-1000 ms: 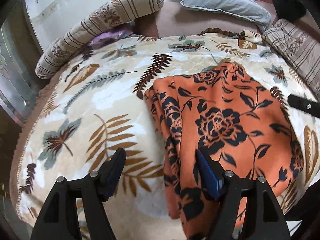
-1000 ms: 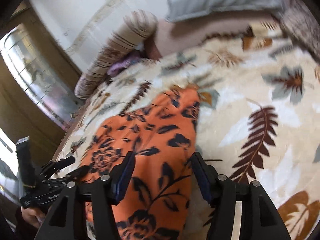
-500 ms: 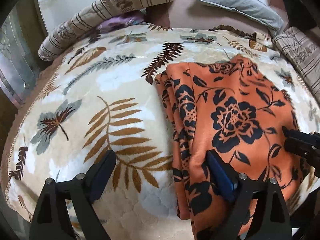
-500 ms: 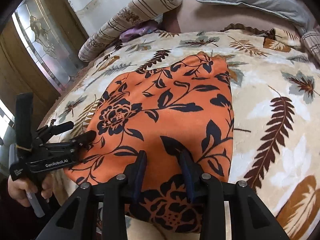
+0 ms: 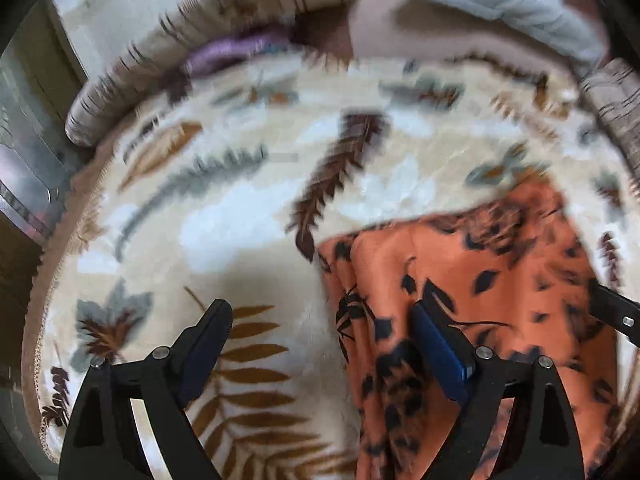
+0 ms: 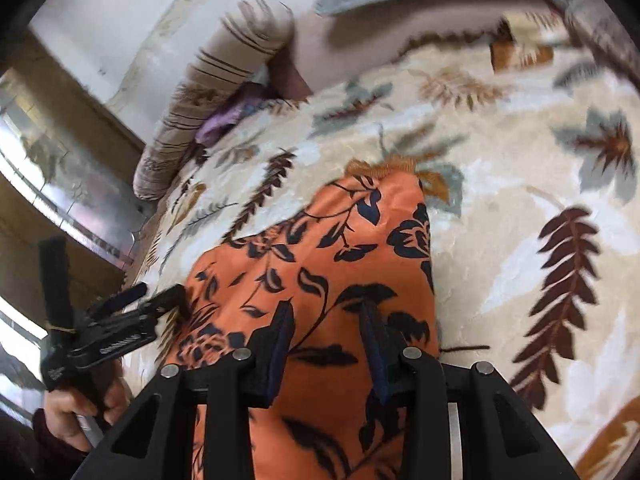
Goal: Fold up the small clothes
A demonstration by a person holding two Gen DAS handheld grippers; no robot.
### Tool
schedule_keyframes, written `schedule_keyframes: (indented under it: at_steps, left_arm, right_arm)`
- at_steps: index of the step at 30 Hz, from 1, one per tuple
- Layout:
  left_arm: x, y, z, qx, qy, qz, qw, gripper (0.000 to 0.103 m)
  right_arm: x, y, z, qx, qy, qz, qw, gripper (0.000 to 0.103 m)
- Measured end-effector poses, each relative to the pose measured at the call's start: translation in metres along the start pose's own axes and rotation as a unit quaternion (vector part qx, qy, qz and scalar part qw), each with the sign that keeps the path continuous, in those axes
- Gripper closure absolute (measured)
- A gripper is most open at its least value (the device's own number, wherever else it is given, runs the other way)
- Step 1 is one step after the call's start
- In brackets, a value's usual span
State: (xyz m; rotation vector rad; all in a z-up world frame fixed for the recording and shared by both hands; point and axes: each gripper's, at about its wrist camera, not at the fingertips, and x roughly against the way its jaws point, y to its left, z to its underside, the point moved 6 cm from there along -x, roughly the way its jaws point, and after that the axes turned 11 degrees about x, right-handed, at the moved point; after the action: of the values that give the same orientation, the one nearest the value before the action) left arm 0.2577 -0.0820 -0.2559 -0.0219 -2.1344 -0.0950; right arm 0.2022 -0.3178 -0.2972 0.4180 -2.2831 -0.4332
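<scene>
An orange garment (image 5: 480,280) with a black flower print lies on the leaf-patterned blanket (image 5: 240,220) of a bed. My left gripper (image 5: 320,312) is open wide and straddles the garment's bunched left edge, with one finger over the blanket and the other over the cloth. In the right wrist view the garment (image 6: 320,248) runs under my right gripper (image 6: 326,316), whose narrow jaws have orange cloth bunched between the pads. The left gripper (image 6: 120,320) shows there too, held by a hand (image 6: 80,412) at the garment's left side.
A striped bolster (image 5: 200,52) and a grey pillow (image 5: 500,4) lie at the head of the bed, with a purple cloth (image 5: 224,52) tucked beside the bolster. A checked cushion (image 5: 616,100) sits at the right. The bed's left edge drops beside a metal-framed glass panel (image 6: 80,184).
My left gripper's jaws spread wider and it slid along the garment's left edge. My right gripper's jaws narrowed onto the orange cloth and it moved closer to it.
</scene>
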Motion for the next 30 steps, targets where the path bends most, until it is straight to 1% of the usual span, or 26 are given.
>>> schedule_keyframes:
  at_steps: [2, 5, 7, 9, 11, 13, 15, 17, 19, 20, 22, 23, 24, 26, 28, 30]
  left_arm:
    - [-0.01, 0.0, 0.003, 0.006, 0.008, 0.003, 0.9999, 0.011]
    - [0.003, 0.002, 0.007, 0.013, -0.006, 0.005, 0.9999, 0.011]
    - [0.024, 0.004, 0.012, 0.009, -0.026, 0.002, 0.9996, 0.011]
    - [0.051, 0.005, 0.019, 0.002, -0.052, 0.017, 0.9985, 0.011]
    - [0.072, 0.006, 0.03, -0.005, -0.07, 0.029, 0.9971, 0.011]
    - [0.092, 0.006, 0.047, -0.016, -0.082, 0.035, 0.9959, 0.011]
    - [0.104, 0.009, 0.066, -0.02, -0.09, 0.026, 0.9954, 0.011]
    - [0.105, 0.01, 0.085, -0.023, -0.08, 0.027, 0.9961, 0.011]
    - [0.101, 0.011, 0.101, -0.017, -0.069, 0.019, 0.9973, 0.011]
    - [0.097, 0.01, 0.108, -0.014, -0.061, 0.019, 0.9978, 0.011]
    - [0.078, 0.006, 0.123, -0.015, -0.032, 0.019, 0.9992, 0.01]
    - [0.072, 0.006, 0.126, -0.008, -0.027, 0.015, 0.9995, 0.01]
    - [0.074, 0.006, 0.126, -0.001, -0.031, 0.017, 0.9994, 0.01]
    - [0.087, 0.005, 0.121, 0.005, -0.042, 0.021, 0.9989, 0.01]
    - [0.104, 0.005, 0.118, 0.001, -0.061, 0.019, 0.998, 0.01]
    - [0.13, 0.008, 0.112, 0.002, -0.092, 0.021, 0.9955, 0.01]
  right_arm:
    - [-0.006, -0.004, 0.001, -0.008, 0.004, -0.003, 1.0, 0.065]
    - [0.007, 0.001, 0.0, -0.001, -0.007, -0.011, 1.0, 0.066]
    - [0.018, 0.005, 0.003, 0.005, -0.014, -0.02, 1.0, 0.065]
    - [0.035, 0.018, 0.01, 0.029, -0.018, -0.022, 0.999, 0.065]
    - [0.049, 0.032, 0.017, 0.061, -0.021, -0.016, 0.998, 0.065]
    - [0.061, 0.046, 0.025, 0.084, -0.023, -0.019, 0.996, 0.065]
    - [0.075, 0.057, 0.037, 0.1, -0.026, -0.016, 0.994, 0.065]
    - [0.083, 0.061, 0.053, 0.102, -0.023, -0.016, 0.994, 0.065]
    - [0.088, 0.063, 0.074, 0.103, -0.014, -0.012, 0.995, 0.065]
    - [0.086, 0.063, 0.084, 0.102, -0.003, -0.009, 0.995, 0.065]
    - [0.068, 0.06, 0.108, 0.091, 0.04, -0.002, 0.995, 0.065]
    - [0.061, 0.058, 0.112, 0.087, 0.054, 0.004, 0.995, 0.065]
    - [0.053, 0.057, 0.117, 0.089, 0.067, 0.012, 0.994, 0.065]
    - [0.056, 0.061, 0.114, 0.102, 0.055, 0.023, 0.993, 0.065]
    - [0.071, 0.065, 0.107, 0.103, 0.022, 0.026, 0.994, 0.065]
    - [0.09, 0.069, 0.1, 0.096, -0.012, 0.026, 0.995, 0.065]
